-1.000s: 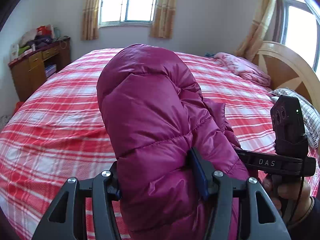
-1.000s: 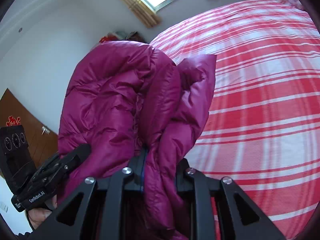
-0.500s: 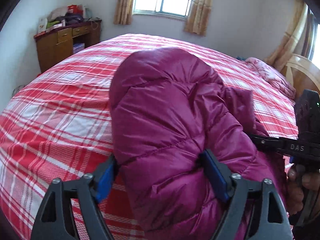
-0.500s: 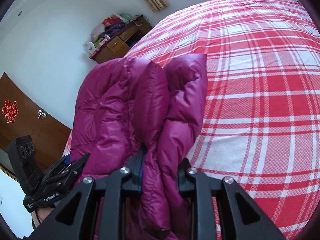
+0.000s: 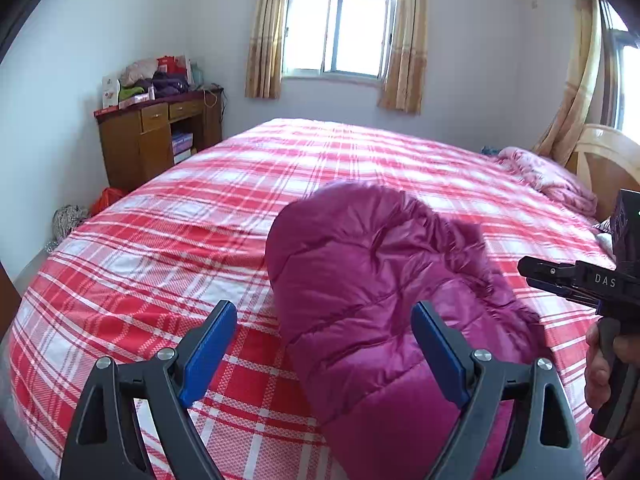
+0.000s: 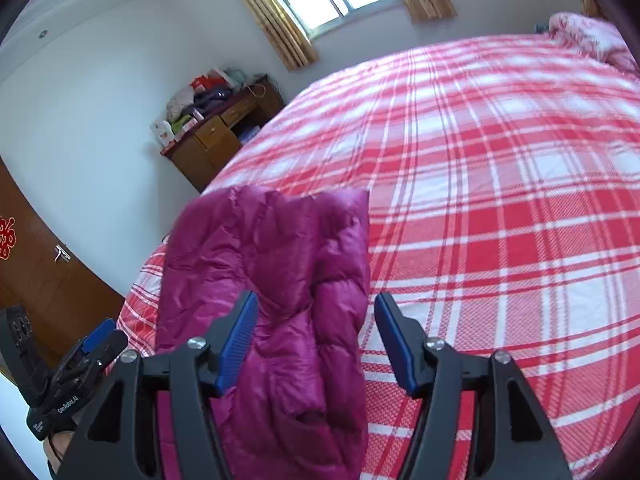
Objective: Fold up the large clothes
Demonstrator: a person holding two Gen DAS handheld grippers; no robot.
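Both tools just opened, pads apart, gripping nothing: left tool (image 5: 324,344), right tool (image 6: 316,340). Folded magenta puffer jacket (image 5: 372,280) lies between pads on plaid bed (image 5: 168,240).

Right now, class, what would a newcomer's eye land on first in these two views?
The magenta puffer jacket lies bundled on the red plaid bedspread, near its front edge. Both the left gripper and the right gripper have just opened and stand apart around it. Behind, a cluttered wooden desk sits left of the window.
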